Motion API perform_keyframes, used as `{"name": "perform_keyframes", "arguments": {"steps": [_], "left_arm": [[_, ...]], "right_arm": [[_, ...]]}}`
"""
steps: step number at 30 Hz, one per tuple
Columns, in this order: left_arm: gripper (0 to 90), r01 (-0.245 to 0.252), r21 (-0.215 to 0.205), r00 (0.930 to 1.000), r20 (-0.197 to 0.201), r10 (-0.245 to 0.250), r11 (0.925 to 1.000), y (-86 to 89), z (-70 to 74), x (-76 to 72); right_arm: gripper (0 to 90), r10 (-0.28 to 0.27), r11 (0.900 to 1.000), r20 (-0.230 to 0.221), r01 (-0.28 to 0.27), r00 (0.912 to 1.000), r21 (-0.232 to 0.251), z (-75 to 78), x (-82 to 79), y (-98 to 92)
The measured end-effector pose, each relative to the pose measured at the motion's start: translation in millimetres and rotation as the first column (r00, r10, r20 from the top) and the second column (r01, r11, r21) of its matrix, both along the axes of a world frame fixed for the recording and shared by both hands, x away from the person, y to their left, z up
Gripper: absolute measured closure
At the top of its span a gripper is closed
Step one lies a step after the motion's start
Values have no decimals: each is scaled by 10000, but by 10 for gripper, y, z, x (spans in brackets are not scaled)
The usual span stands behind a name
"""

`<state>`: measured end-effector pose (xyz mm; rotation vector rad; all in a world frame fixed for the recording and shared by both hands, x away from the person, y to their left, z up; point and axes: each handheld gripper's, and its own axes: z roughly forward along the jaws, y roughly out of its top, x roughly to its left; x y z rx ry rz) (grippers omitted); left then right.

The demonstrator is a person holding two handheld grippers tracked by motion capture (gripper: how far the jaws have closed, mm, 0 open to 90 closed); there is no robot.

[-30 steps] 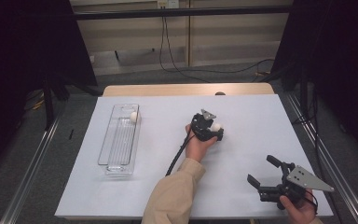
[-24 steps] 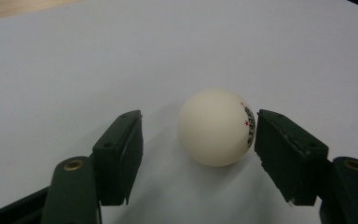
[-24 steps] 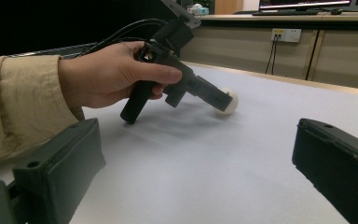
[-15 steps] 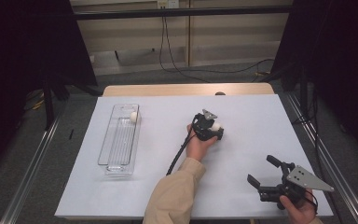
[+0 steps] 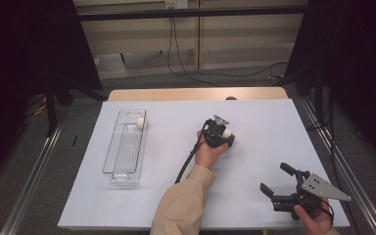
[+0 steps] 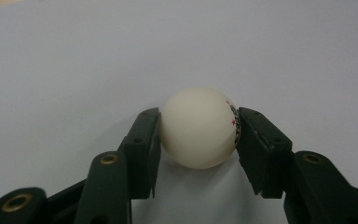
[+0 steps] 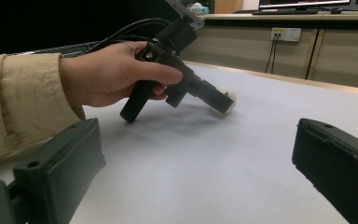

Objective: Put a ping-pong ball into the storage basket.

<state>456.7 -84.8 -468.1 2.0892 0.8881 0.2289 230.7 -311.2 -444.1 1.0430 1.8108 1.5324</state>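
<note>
One small white plastic ball [image 6: 199,127], the size and look of a table-tennis ball, sits on the white worktop [image 5: 274,122] near its middle, and the left gripper [image 5: 223,133] has it clamped between its two black fingers [image 6: 142,149]. The jaws have just been closing, and in the left gripper view both pads now press on the ball's flanks at about its widest girth, with the ball resting on the worktop.

By my judgement the ball is very light, hollow and thin-walled: stiff enough to bear a gentle squeeze, yet likely to dent under a hard one. Its smooth round surface is slippery, so a grip above or below the widest girth could squirt it out; the present hold across the middle looks like the right place. Set free on the flat sheet, it would probably roll.

Print shows on the ball's side beside one finger: a small red star and some dark lettering, mostly hidden by the pad and too small to read.

Another white ball [image 5: 140,122] lies at the far end of the clear plastic ribbed tray [image 5: 122,166], well apart to the left. The right gripper [image 5: 275,180] hovers near the worktop's near right corner, fingers [image 7: 58,163] wide apart and holding nothing.
</note>
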Motion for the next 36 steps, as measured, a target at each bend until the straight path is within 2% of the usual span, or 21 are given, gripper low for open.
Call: {"name": "perform_keyframes", "arguments": {"steps": [3,6,8,22,36], "left_arm": [[510,14,-219,9999,-171,-18,9998,19,23,-23],[510,147,-104,9995,-294,-150,9998,38,43,-49],[511,144,-177,9992,-368,-151,9997,71,53,-62],[511,-39,-312,9983,-587,21,9995,296,85,-128],[511,-173,-370,9977,-661,148,9992,430,149,-206]], "right_arm": [[11,-15,10000,23,15,10000,-34,2,-3,-7],[11,-18,10000,12,18,10000,-34,4,-7,-6],[11,-11,10000,29,11,10000,-18,4,-8,-2],[11,-3,10000,11,3,10000,-33,0,-4,15],[11,4,10000,44,-4,10000,-37,0,-3,9]]}}
